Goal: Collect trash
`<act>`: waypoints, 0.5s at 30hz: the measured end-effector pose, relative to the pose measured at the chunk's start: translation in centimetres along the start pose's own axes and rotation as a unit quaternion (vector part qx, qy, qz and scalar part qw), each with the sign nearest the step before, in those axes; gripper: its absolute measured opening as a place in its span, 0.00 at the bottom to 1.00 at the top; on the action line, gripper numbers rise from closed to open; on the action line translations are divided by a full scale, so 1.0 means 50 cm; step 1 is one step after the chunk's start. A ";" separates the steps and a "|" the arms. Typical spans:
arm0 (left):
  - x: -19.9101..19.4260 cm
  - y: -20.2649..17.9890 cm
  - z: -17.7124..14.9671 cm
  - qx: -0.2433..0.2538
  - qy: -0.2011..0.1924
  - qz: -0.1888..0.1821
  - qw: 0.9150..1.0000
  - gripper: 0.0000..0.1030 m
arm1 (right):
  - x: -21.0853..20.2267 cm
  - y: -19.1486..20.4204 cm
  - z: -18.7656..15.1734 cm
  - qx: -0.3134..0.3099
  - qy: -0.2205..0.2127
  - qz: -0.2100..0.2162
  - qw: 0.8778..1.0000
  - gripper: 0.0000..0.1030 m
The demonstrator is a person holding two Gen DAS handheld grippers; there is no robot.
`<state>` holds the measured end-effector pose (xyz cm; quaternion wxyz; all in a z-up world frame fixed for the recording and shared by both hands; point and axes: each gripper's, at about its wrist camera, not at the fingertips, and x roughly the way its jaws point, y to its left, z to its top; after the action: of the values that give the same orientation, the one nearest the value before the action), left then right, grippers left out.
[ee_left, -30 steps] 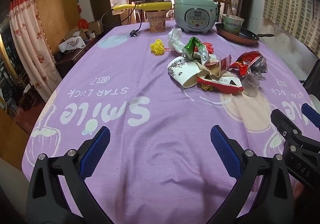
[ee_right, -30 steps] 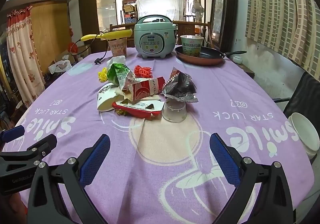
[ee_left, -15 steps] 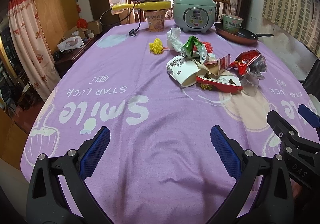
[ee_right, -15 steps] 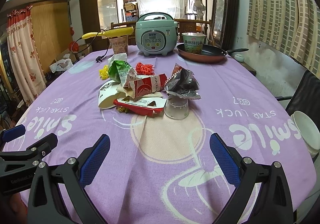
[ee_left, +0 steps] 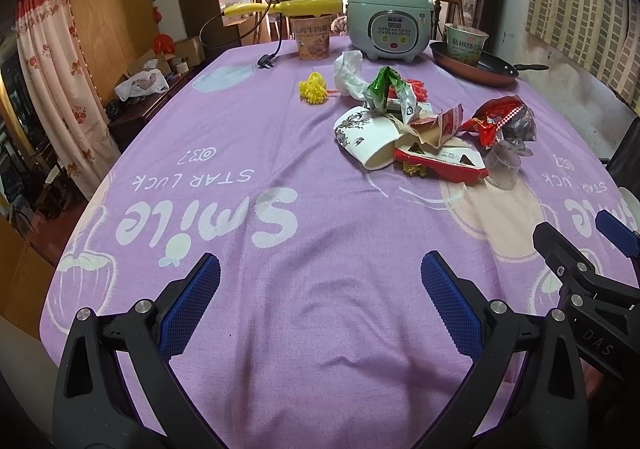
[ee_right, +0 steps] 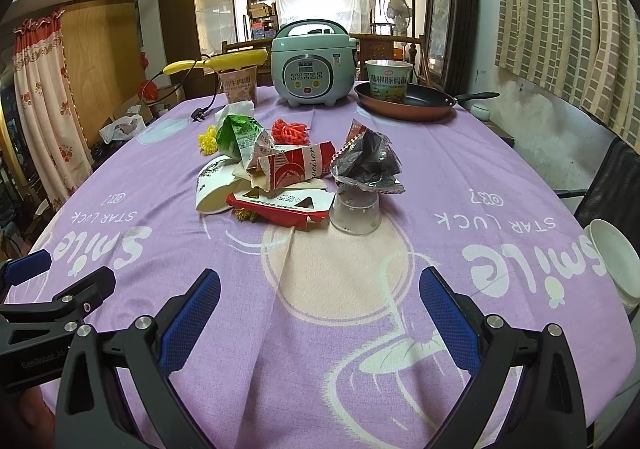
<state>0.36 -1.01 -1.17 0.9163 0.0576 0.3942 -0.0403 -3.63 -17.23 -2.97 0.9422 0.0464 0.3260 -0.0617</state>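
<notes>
A pile of trash lies mid-table on the purple cloth: a crushed white paper cup (ee_left: pixel 370 139) (ee_right: pixel 216 189), a flat red box (ee_left: pixel 442 165) (ee_right: pixel 280 205), a green wrapper (ee_left: pixel 386 89) (ee_right: pixel 236 133), a red and silver snack bag (ee_left: pixel 502 121) (ee_right: pixel 368 161) over a clear plastic cup (ee_left: pixel 505 169) (ee_right: pixel 356 211), and a white tissue (ee_left: pixel 348 75). My left gripper (ee_left: pixel 320 305) is open and empty, low over the near cloth. My right gripper (ee_right: pixel 320 309) is open and empty, short of the pile.
At the far end stand a green rice cooker (ee_right: pixel 312 65), a frying pan (ee_right: pixel 404 101) holding a noodle cup (ee_right: pixel 388 83), another noodle cup (ee_right: pixel 238 87) and a plug with cable (ee_left: pixel 266 59). Yellow (ee_left: pixel 314 89) and red (ee_right: pixel 290 131) scrubbers lie beside the pile. White bowls (ee_right: pixel 612 257) sit at right.
Both grippers have moved slightly forward toward the pile. Both stay open and empty. Nothing on the table has moved.
</notes>
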 end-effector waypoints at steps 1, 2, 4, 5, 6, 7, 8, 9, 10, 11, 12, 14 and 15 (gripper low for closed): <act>0.000 0.000 0.000 0.000 0.000 0.000 1.000 0.94 | 0.000 0.000 0.000 0.000 0.000 0.000 1.000 0.95; 0.000 0.000 0.000 -0.001 0.000 -0.001 1.000 0.94 | 0.000 -0.001 0.000 0.000 0.000 0.000 1.000 0.95; 0.000 0.000 0.000 0.000 0.000 0.000 1.000 0.94 | 0.000 -0.001 0.000 0.000 0.000 0.000 1.000 0.95; 0.000 0.000 0.000 -0.001 0.001 0.000 1.000 0.94 | 0.000 0.001 -0.001 0.000 0.000 0.000 1.000 0.95; 0.001 0.001 -0.001 -0.001 0.001 -0.001 1.000 0.94 | 0.000 -0.001 0.000 0.000 0.000 0.000 1.000 0.95; 0.002 0.001 0.000 0.000 0.002 -0.001 1.000 0.94 | 0.000 -0.001 0.001 0.000 0.000 -0.001 1.000 0.95; 0.003 0.000 -0.001 0.000 0.002 -0.001 1.000 0.94 | 0.001 0.001 0.000 -0.001 0.001 0.000 1.000 0.95; 0.003 0.001 -0.002 0.001 0.002 0.000 1.000 0.94 | 0.001 -0.001 0.000 0.000 0.001 0.000 1.000 0.95; 0.003 0.001 -0.001 0.000 0.002 -0.001 1.000 0.94 | 0.001 0.000 0.000 0.000 0.001 0.000 1.000 0.95; 0.003 0.001 -0.001 0.000 0.003 -0.001 1.000 0.94 | 0.001 0.000 0.000 0.000 0.002 0.000 1.000 0.95; 0.004 0.001 -0.002 0.000 0.003 -0.001 1.000 0.94 | 0.002 0.000 -0.001 0.000 0.002 0.000 1.000 0.95; 0.005 0.001 -0.002 0.001 0.004 -0.001 1.000 0.94 | 0.003 0.000 -0.002 0.000 0.002 0.000 1.000 0.95; 0.006 -0.001 -0.002 0.001 0.004 -0.001 1.000 0.94 | 0.003 0.001 -0.003 0.000 0.002 0.000 1.000 0.95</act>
<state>0.48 -1.04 -1.44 0.9145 0.0587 0.3982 -0.0410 -3.59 -17.20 -3.17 0.9415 0.0467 0.3279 -0.0618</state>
